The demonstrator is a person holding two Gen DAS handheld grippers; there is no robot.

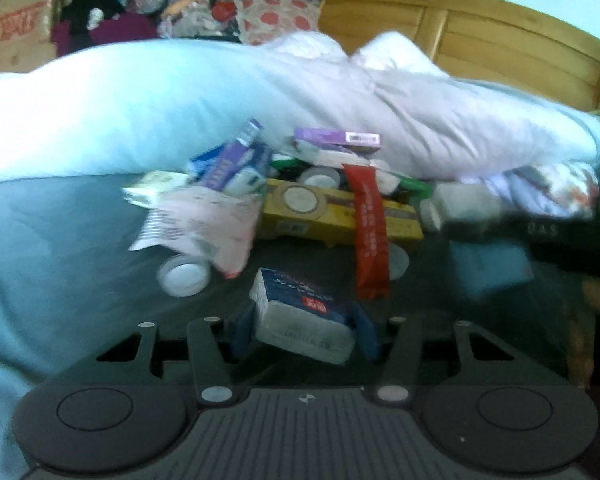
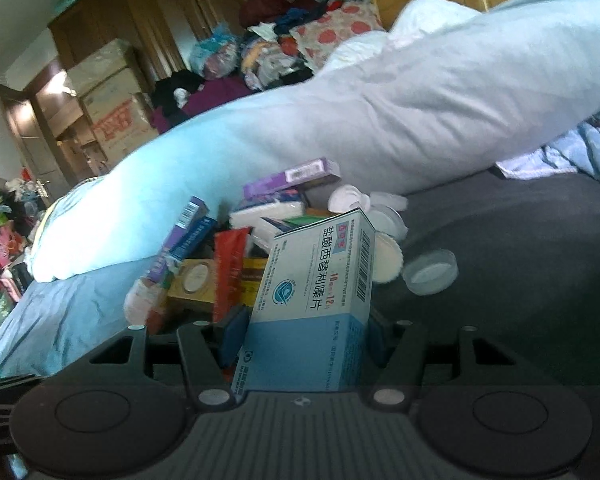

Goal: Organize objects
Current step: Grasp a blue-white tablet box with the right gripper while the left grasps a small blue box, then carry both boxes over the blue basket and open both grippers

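Left wrist: fingers (image 1: 304,330) clamped on dark cardboard box (image 1: 300,320); right fingers (image 2: 306,334) on glossy blue-white carton (image 2: 312,300).

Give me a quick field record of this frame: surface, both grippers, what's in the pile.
surface: dark sheet on a bed, pale duvet behind
left gripper: shut on a dark blue box, tilted
right gripper: shut on a light blue box, upright
pile: yellow box, red sachet, purple boxes, pink pouch, white lids
pile state: jumbled, overlapping, not sorted
image quality: left wrist view blurred
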